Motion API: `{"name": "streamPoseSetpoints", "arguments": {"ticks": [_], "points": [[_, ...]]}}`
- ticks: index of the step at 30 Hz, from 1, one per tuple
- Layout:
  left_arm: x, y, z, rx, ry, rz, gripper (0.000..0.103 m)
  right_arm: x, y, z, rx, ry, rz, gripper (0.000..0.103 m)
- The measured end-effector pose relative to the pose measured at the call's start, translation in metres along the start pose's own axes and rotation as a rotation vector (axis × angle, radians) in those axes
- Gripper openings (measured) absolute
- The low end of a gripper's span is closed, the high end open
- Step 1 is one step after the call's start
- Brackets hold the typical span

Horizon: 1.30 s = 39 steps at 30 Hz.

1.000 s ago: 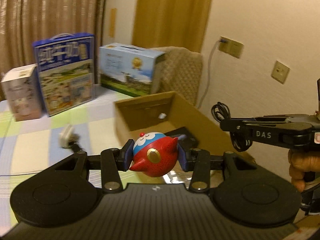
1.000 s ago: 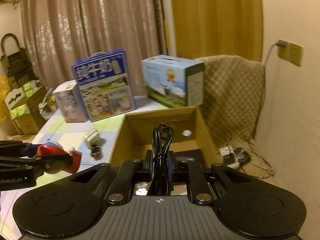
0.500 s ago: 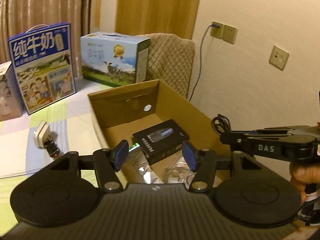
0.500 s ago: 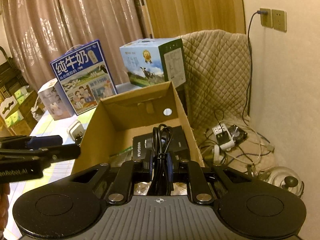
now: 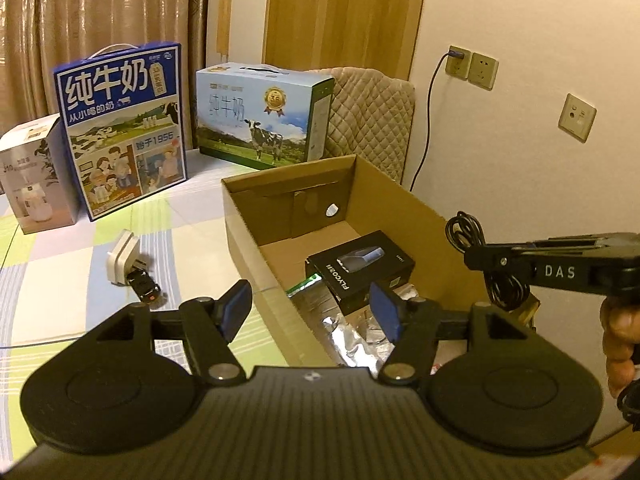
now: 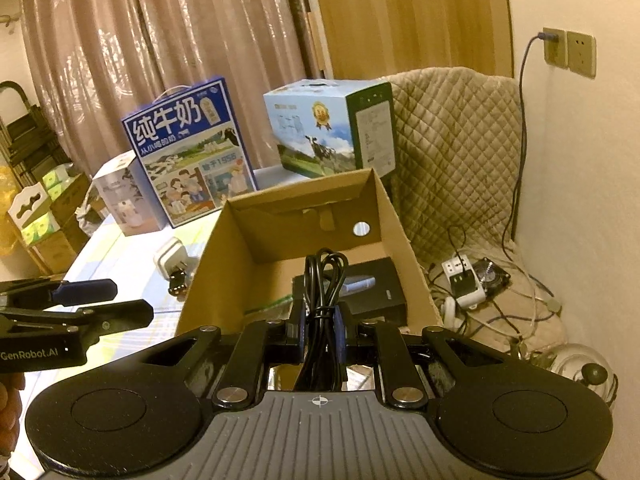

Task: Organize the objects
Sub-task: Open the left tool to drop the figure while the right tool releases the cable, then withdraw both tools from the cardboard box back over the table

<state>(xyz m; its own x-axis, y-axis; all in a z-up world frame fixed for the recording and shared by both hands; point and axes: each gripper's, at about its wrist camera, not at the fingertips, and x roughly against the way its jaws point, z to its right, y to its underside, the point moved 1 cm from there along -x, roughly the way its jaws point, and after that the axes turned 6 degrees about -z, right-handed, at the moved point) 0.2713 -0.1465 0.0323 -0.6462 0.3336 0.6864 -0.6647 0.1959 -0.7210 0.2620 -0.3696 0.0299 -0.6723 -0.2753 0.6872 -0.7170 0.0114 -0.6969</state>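
Note:
My left gripper [image 5: 310,312] is open with nothing between its blue pads, hovering over the near left corner of the open cardboard box [image 5: 394,196]. Inside the box lie a black product box [image 5: 360,268] and silver foil packets [image 5: 344,332]. My right gripper [image 6: 320,320] is shut on a coiled black cable [image 6: 322,280] above the box's [image 6: 386,208] near end. From the left wrist view, that cable [image 5: 464,228] hangs at the right gripper's [image 5: 472,258] tip, over the box's right wall. The left gripper [image 6: 128,300] shows open at the left of the right wrist view.
On the checked tablecloth left of the box lie a white charger plug [image 5: 120,256] and a small black toy car [image 5: 146,290]. Two milk cartons [image 5: 120,120] [image 5: 260,116] and a white box [image 5: 32,176] stand behind. A quilted chair [image 6: 452,152] and a power strip [image 6: 464,280] with tangled cords sit right.
The left gripper opened and the red-and-blue toy it held is gone from its fingers and out of sight. Both cameras now look down into the box. The right gripper keeps the cable.

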Motion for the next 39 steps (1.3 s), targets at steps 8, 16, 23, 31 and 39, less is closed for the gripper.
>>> {"name": "streamPoseSetpoints", "arguments": {"ticks": [8, 16, 23, 31, 39], "points": [[0.012, 0.004, -0.007, 0.01, -0.01, 0.014, 0.071, -0.004, -0.002, 0.001, -0.07, -0.005, 0.009, 0.05], [0.026, 0.009, -0.018, 0.021, -0.016, 0.027, 0.075, 0.009, -0.001, -0.007, -0.07, 0.004, 0.028, 0.052], [0.039, 0.019, -0.039, 0.032, -0.047, 0.025, 0.077, 0.015, -0.008, -0.04, -0.019, -0.016, 0.044, 0.052], [0.055, 0.033, -0.076, 0.062, -0.1, 0.027, 0.083, 0.009, -0.005, -0.082, 0.049, -0.061, 0.046, 0.052], [0.064, 0.059, -0.128, 0.101, -0.197, 0.019, 0.098, -0.004, 0.004, -0.118, 0.103, -0.105, 0.036, 0.052]]}}
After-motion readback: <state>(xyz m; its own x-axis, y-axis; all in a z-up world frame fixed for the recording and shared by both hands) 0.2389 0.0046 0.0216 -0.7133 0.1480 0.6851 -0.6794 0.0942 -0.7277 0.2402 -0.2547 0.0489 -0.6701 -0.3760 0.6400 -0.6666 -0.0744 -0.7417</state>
